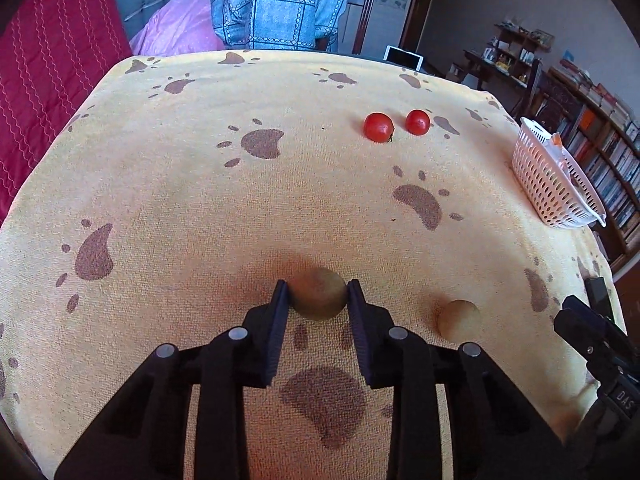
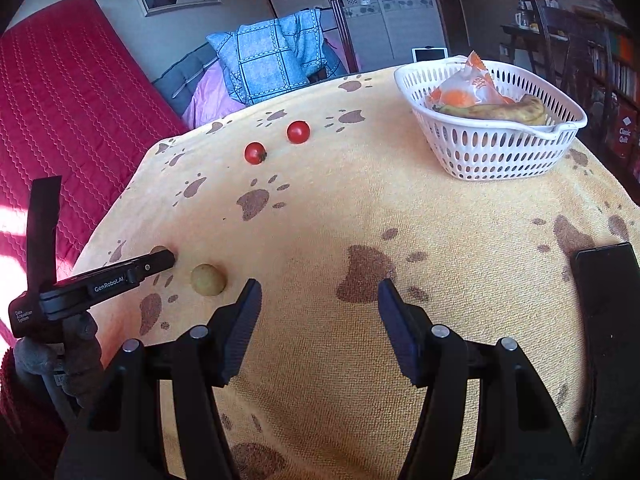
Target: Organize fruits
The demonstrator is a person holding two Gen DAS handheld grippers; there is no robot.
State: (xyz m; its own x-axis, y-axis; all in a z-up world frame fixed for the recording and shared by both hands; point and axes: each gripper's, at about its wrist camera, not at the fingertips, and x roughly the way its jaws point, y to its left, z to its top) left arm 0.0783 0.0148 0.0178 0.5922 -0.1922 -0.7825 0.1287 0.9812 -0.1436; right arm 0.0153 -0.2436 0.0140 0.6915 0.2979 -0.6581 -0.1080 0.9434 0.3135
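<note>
My left gripper (image 1: 317, 286) is shut on a brown kiwi (image 1: 318, 296) that rests on the yellow paw-print cloth (image 1: 200, 184); both pads press its sides. A second, paler kiwi (image 1: 458, 319) (image 2: 208, 279) lies just to its right. Two red tomatoes (image 1: 378, 127) (image 1: 417, 122) sit farther back; the right wrist view shows them as well (image 2: 255, 153) (image 2: 298, 132). My right gripper (image 2: 318, 286) stands open over bare cloth, nothing between its fingers. In that view the left gripper (image 2: 160, 259) reaches in from the left, hiding most of the held kiwi (image 2: 159, 249).
A white perforated basket (image 2: 492, 152) (image 1: 548, 176) stands at the table's right, holding a spotted banana (image 2: 500, 111) and an orange snack packet (image 2: 476, 84). A black flat object (image 2: 608, 304) lies at the near right edge. Red bedding (image 1: 48, 80) lies beyond the left edge.
</note>
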